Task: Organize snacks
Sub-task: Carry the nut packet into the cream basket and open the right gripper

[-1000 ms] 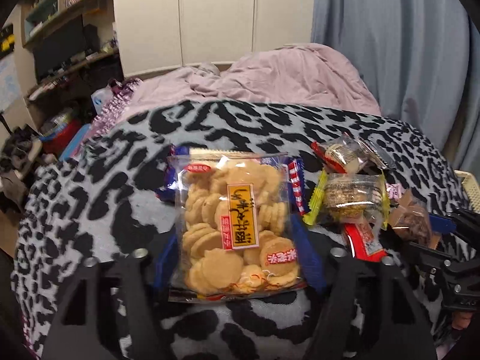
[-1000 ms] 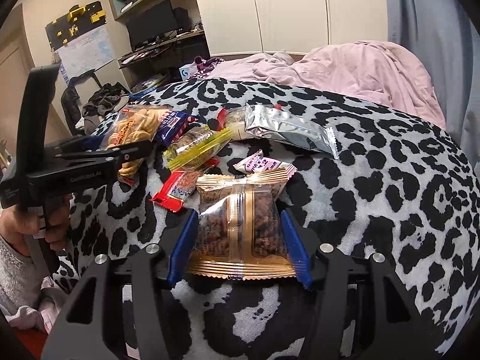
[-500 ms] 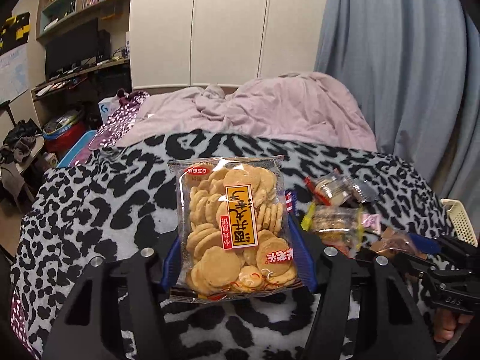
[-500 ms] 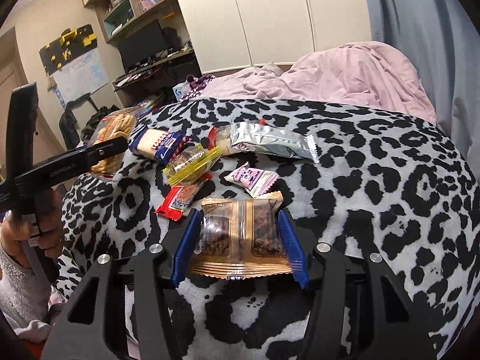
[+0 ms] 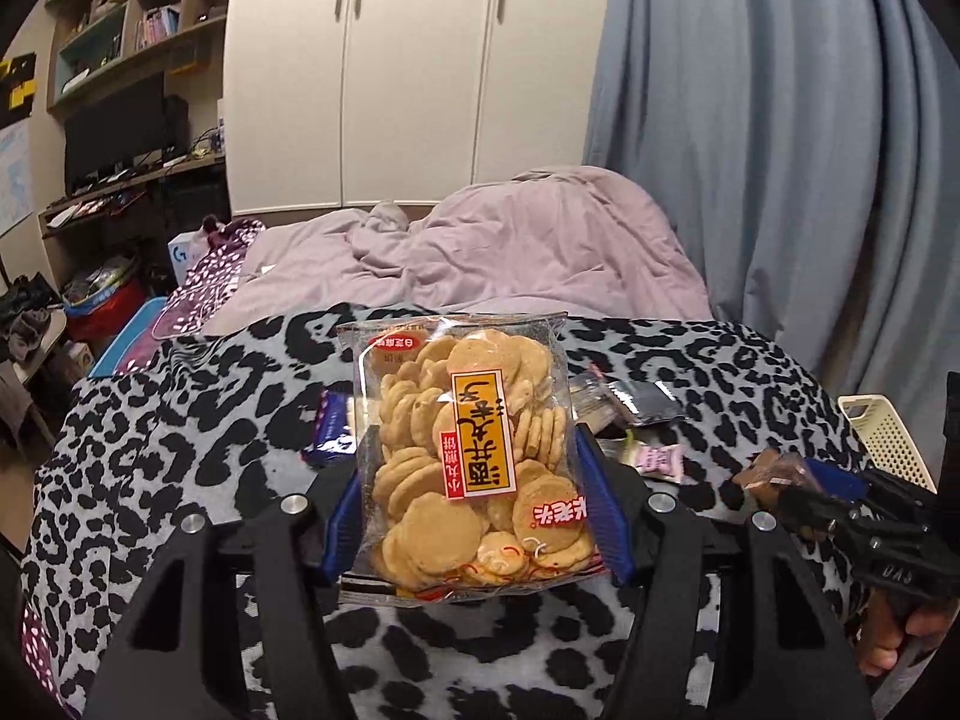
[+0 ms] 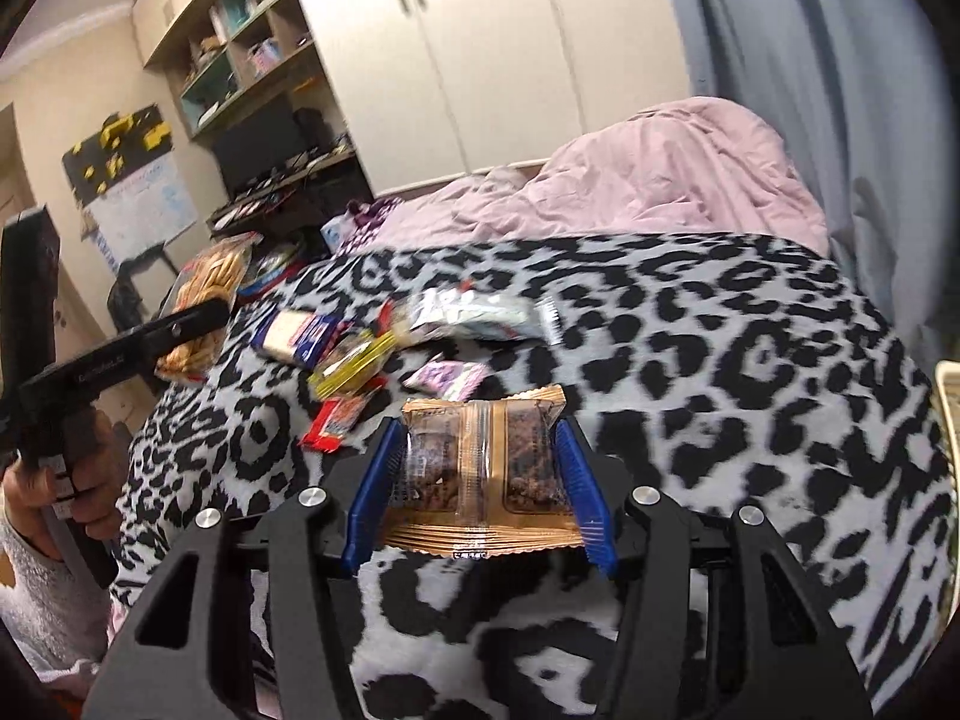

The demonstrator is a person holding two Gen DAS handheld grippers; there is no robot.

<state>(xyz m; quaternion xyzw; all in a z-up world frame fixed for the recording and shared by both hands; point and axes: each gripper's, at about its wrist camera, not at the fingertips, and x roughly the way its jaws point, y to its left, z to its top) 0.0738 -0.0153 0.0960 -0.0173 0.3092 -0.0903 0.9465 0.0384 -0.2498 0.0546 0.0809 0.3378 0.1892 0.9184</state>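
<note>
Cracker bag (image 5: 465,456): clear bag of round yellow crackers with a yellow and red label, held upright off the bed between the blue pads of the left gripper (image 5: 474,516).
Left gripper: clamped on the lower sides of the cracker bag; from the right wrist view it (image 6: 186,324) shows at the left edge, raised above the blanket, with the person's hand (image 6: 66,480) on its handle.
Brown packet (image 6: 483,468): gold-edged wrapper with two dark pieces inside, lifted clear of the blanket.
Right gripper (image 6: 480,480): closed on both sides of the brown packet; in the left wrist view it (image 5: 798,480) sits at the right edge, still gripping the packet (image 5: 774,471).
Blanket (image 6: 720,360): grey with black leopard spots, covering the near part of the bed.
Loose snacks: a blue packet (image 6: 297,336), a yellow-edged packet (image 6: 354,363), a red bar (image 6: 333,423), a small pink packet (image 6: 447,378) and a silver pouch (image 6: 474,315) lie close together on the blanket beyond the right gripper.
Basket (image 5: 888,438): cream plastic, at the right edge of the bed.
Pink duvet (image 5: 510,240): bunched at the far end of the bed, below the white wardrobe (image 5: 420,60).
</note>
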